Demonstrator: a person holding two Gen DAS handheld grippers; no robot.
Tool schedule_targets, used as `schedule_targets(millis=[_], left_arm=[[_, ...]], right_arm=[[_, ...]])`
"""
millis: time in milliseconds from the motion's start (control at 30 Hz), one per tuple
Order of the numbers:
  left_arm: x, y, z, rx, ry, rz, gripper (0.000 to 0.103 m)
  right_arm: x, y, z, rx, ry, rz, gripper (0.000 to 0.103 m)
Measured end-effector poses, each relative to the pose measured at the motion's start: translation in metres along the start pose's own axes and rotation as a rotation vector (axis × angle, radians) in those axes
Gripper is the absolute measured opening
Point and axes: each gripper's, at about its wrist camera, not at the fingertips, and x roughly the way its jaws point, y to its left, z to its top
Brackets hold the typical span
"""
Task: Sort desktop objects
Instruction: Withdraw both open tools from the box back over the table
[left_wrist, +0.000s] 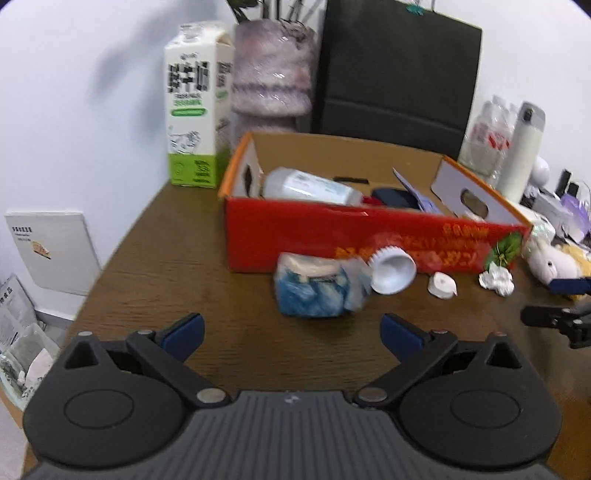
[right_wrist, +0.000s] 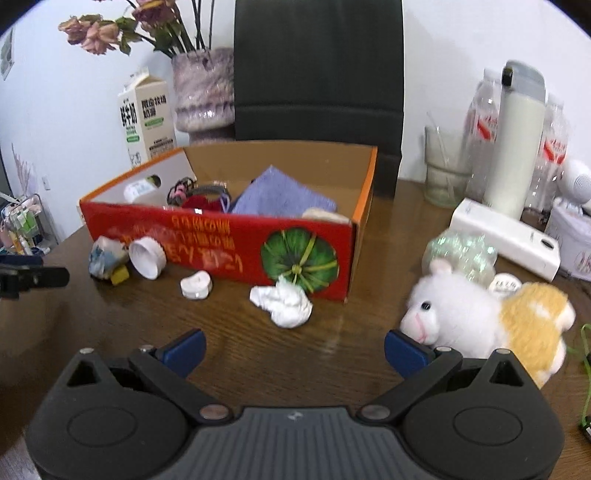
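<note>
Left wrist view: left gripper (left_wrist: 291, 334) spread wide, empty, above the brown table (left_wrist: 177, 258). Blue-white packet (left_wrist: 314, 290) at 12 o'clock, just before the red box (left_wrist: 351, 240).

Right wrist view: right gripper (right_wrist: 293, 349) spread, empty. Crumpled tissue (right_wrist: 282, 302) at 12 o'clock; plush toy (right_wrist: 480, 317) at 2 o'clock, against the right finger.
</note>
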Motion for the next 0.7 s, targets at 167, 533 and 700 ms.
schedule_targets(millis=[167,533,700], left_arm=[[0.013,-0.007,0.006,-0.021,-0.002,-0.006,0.103],[0.033,-0.01,0.015,-0.034,0.023,0.03,0.103],[0.042,-0.013,0.021,-0.024,0.008,0.061,0.103]], right_arm=[[0.015,-0.001,0.003,0.029,0.025,-0.021,0.103],[0.029,0.003,0.012,0.04,0.035,-0.026,0.102],[0.035,0.003,0.018,0.057,0.022,-0.037,0.094]])
